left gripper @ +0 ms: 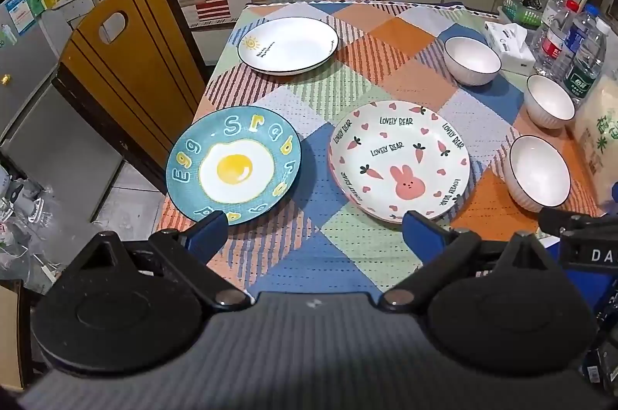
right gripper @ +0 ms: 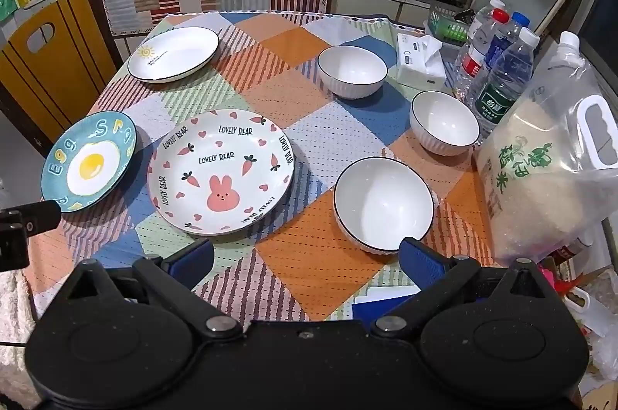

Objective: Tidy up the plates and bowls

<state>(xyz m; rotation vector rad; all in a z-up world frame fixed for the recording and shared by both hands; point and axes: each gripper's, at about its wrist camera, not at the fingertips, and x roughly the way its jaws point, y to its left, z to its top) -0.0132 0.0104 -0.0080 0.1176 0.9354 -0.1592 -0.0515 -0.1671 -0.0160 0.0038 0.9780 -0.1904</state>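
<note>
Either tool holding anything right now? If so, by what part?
Nothing is held. The left tool and right tool both stand open above the patchwork tablecloth, with no plate or bowl between their blue pads.

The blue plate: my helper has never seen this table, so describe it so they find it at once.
On the patchwork tablecloth, look at the near left edge, beside the wooden chair. The blue plate lies left of the rabbit plate. It alone is teal, with a fried egg painted on it.
</note>
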